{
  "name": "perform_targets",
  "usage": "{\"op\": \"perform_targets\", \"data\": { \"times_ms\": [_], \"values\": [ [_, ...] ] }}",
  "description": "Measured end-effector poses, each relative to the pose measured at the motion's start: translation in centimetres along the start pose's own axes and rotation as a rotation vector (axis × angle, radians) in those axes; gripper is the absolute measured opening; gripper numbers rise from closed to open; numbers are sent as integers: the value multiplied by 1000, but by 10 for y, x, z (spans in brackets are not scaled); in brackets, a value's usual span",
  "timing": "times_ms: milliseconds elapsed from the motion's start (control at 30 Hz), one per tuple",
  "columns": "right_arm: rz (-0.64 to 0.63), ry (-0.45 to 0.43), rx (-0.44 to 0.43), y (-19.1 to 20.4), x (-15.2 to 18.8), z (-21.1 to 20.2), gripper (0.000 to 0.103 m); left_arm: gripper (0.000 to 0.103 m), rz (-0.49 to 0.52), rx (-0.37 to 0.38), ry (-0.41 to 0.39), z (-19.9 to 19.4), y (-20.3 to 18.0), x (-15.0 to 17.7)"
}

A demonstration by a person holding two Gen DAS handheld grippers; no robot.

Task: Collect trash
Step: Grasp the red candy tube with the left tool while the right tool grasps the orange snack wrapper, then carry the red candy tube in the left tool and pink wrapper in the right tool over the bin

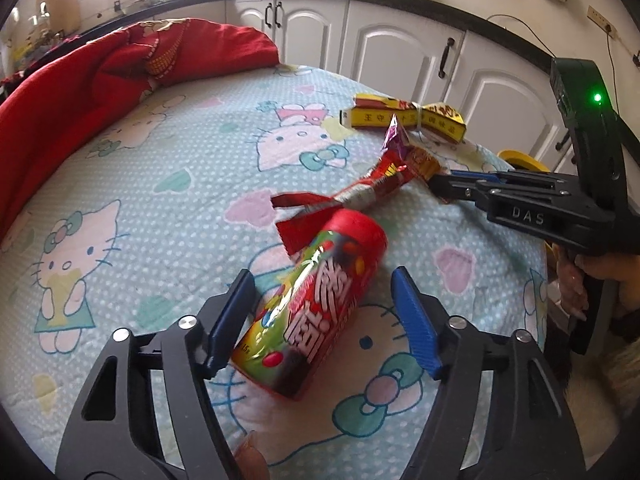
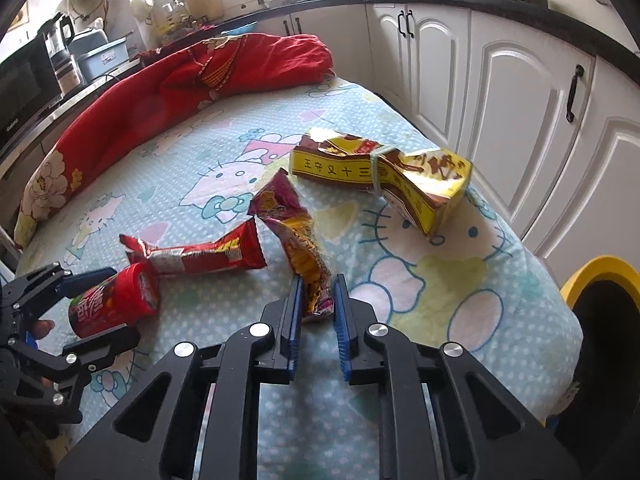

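I am at the grasping step on two pieces of trash at once, and I take the red cylindrical candy tube with the glossy printed label (image 1: pixel 316 312) as my landmark on the pale blue cartoon-cat bedspread (image 1: pixel 152 200). My left gripper (image 1: pixel 324 320) straddles that tube with its fingers spread; the left pad sits at the tube's side while the right pad stands clear of it, so I judge no grip is made yet and the next move there is to finish closing squarely across the body. My right gripper (image 2: pixel 316 312), off to the tube's right, has its fingers drawn close together, pinching the near end of the crumpled purple-and-yellow foil snack wrapper (image 2: pixel 296 236); next it calls for a lift. The twisted red foil wrapper (image 2: pixel 200 258) lies touching the tube's capped end and could drag along. Farther beyond it lies the yellow-and-brown crushed carton tied with a band (image 2: pixel 380 176), untouched. A bunched red quilt (image 1: pixel 80 92) lies well apart from the tube. A yellow-rimmed bin (image 2: pixel 600 280) stands past the bed edge, likely the drop point.
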State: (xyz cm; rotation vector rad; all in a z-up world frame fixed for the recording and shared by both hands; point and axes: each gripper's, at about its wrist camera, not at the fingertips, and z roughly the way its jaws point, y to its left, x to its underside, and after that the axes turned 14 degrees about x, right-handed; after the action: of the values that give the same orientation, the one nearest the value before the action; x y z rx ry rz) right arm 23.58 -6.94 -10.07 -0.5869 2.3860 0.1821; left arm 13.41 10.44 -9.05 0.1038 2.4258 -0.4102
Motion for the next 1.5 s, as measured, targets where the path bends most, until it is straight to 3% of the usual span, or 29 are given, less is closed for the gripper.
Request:
{"op": "perform_targets", "data": {
  "times_ms": [133,300,467,867,1500],
  "values": [
    [6,-1,2,-3,7,-6,14,55,20,-10,21,1,-4,3],
    [10,1,0,-7,15,-13,13,38,34,-28,33,-1,-6,7],
    [15,0,1,-12,23,-21,13,30,39,-34,39,-5,-8,11],
    [31,-12,5,-28,40,-47,11,27,39,24,16,-11,-35,11],
    [124,-98,85,-95,42,-96,11,27,108,117,-90,-4,-106,-33]
  ]
}}
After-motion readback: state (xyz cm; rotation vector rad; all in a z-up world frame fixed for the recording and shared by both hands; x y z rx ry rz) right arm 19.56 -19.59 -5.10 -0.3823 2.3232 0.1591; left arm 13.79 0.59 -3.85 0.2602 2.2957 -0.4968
